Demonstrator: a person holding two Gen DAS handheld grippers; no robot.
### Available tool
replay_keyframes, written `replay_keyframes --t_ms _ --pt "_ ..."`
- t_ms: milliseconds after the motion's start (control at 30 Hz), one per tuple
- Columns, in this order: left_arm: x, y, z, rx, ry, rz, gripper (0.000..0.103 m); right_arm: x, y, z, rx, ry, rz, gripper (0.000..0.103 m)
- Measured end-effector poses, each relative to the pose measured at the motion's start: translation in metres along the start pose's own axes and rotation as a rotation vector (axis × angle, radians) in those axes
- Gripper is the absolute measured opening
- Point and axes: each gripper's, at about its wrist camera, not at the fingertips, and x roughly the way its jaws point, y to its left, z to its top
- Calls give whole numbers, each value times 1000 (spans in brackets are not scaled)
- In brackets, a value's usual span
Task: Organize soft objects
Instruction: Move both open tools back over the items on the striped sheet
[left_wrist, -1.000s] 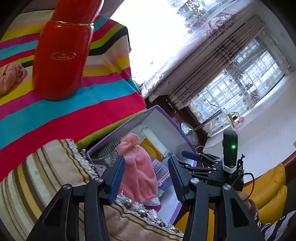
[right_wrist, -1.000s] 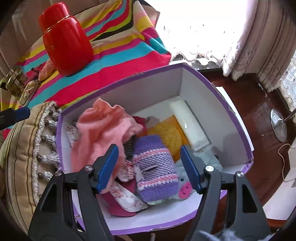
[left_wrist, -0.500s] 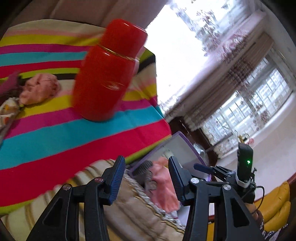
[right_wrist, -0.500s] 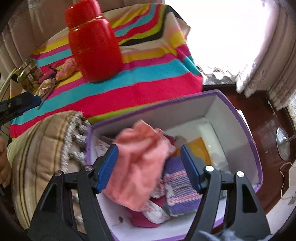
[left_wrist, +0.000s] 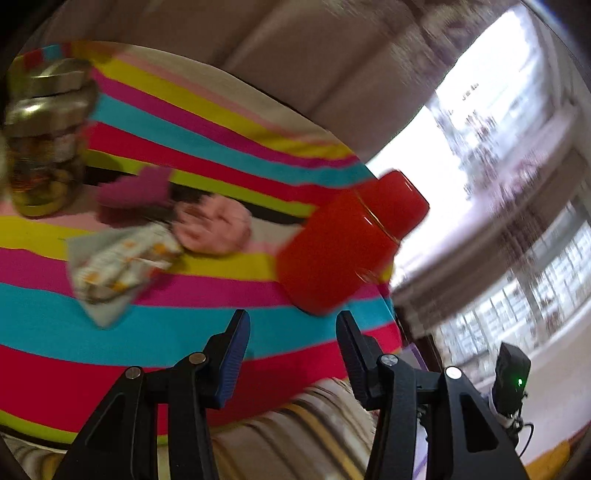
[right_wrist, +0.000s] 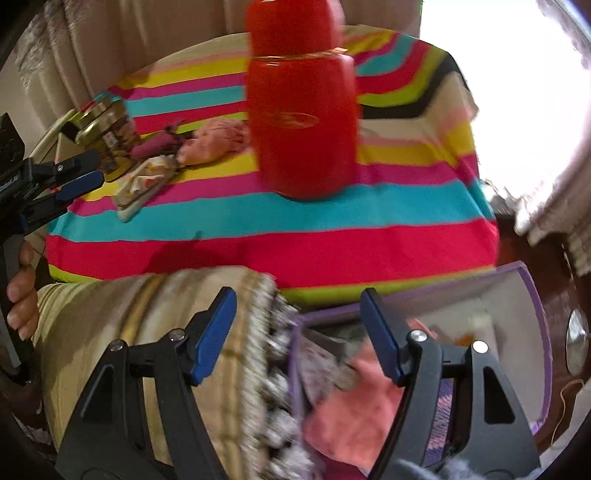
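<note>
The left gripper (left_wrist: 291, 325) and right gripper (right_wrist: 297, 317) are both hanging spread and empty. Soft cloths (left_wrist: 210, 225) are lying on the striped cover (left_wrist: 184, 332); others are sitting in the purple box (right_wrist: 532, 332). The red flask's (right_wrist: 301, 122) oval logo is blurring beyond reading.

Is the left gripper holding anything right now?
No. The left gripper is open and empty: only the striped cloth shows between its blue pads.
</note>
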Motion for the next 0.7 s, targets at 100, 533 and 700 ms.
replay_keyframes --t_ms 100,533,700 --pt "-13 24 7 -36 -44 40 50 10 22 12 -26 7 34 72" --pt "-33 85 17 -166 -113 88 50 54 99 62 -39 33 150 73" --pt "-35 97 19 -188 -129 94 50 74 123 81 9 56 199 74"
